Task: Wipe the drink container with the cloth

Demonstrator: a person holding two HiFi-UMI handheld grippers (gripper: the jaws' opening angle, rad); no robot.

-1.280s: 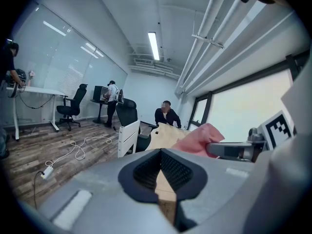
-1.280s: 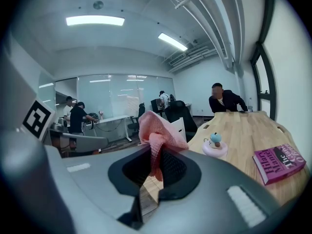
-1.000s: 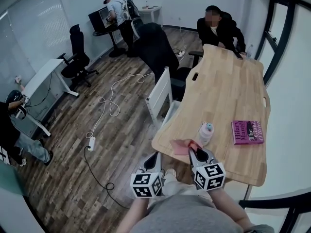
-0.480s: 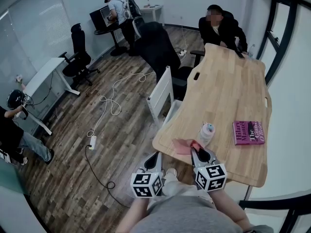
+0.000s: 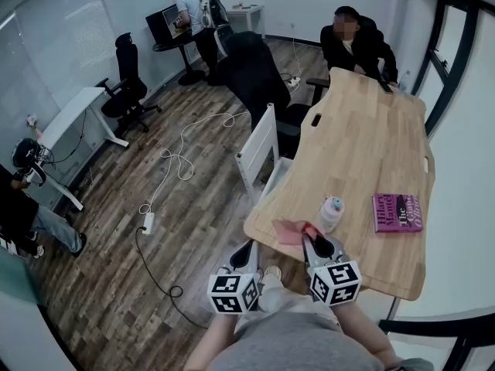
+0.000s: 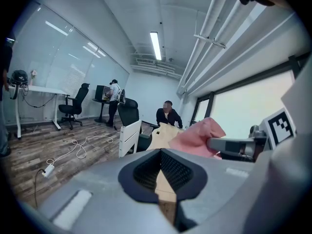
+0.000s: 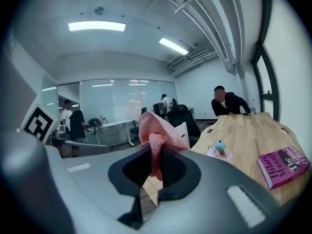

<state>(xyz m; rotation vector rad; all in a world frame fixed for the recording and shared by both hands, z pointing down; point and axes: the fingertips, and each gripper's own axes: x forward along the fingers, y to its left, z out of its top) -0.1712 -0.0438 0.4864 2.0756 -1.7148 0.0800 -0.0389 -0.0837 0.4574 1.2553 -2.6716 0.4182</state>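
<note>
The right gripper (image 5: 315,239) pinches a pink cloth (image 5: 290,230). In the right gripper view the two jaws are shut tight on the cloth (image 7: 155,130), and the cloth sticks up out of them in a bunch. The gripper is held over the near edge of the wooden table (image 5: 363,145).

The left gripper (image 5: 247,247) is beside it, out past the table edge and over the floor. In the left gripper view its jaws (image 6: 163,172) are pressed close together with nothing in them. Only a thin strip of the table shows through. The pink cloth (image 6: 197,138) shows off to the right in that view.

The drink container (image 5: 330,212) stands upright on the table, close to the near edge. It is pale and has a little blue top. It is just past the cloth, and the right gripper view shows a gap between the container (image 7: 219,149) and the cloth, so they do not touch.

A pink book (image 5: 397,212) lies flat on the table to the right of the container. A white chair (image 5: 259,149) stands at the left side of the table. A person in dark clothes (image 5: 354,41) sits at the far end.
</note>
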